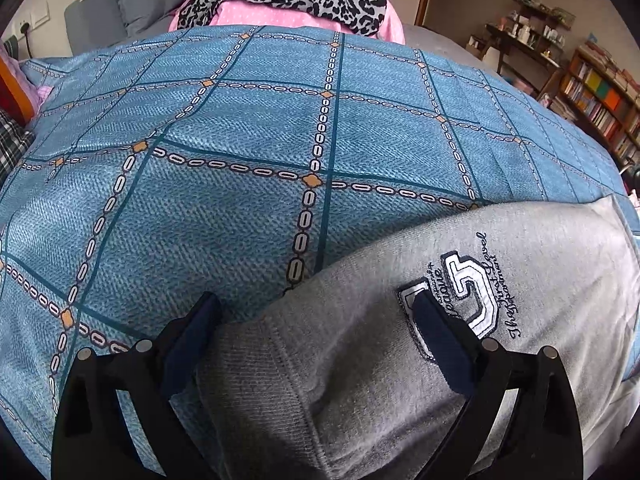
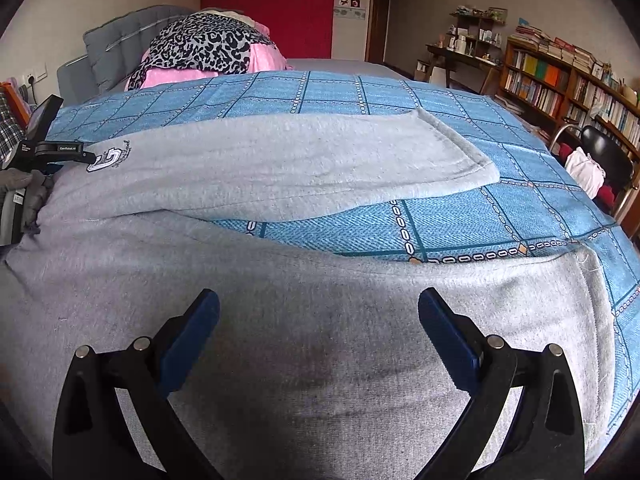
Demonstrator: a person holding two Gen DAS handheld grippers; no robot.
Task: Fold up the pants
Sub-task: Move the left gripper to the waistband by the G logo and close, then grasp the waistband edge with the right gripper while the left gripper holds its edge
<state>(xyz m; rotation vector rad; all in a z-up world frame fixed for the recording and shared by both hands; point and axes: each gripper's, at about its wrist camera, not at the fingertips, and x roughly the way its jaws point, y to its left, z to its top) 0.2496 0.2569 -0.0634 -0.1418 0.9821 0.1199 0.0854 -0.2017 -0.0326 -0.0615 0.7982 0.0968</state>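
sweatpants point(image 2: 280, 168) in thick grey fleece lie spread on the blue checked bedspread point(image 2: 500, 216), legs apart in a v; soft, floppy and fairly light by the look of them, best taken at the waistband or a cuff hem. the left gripper point(image 1: 320, 308) hangs spread wide over the waistband end beside the stitched logo point(image 1: 468, 292), holding nothing. the right gripper point(image 2: 320, 312), just as open and empty, hovers above the near leg.
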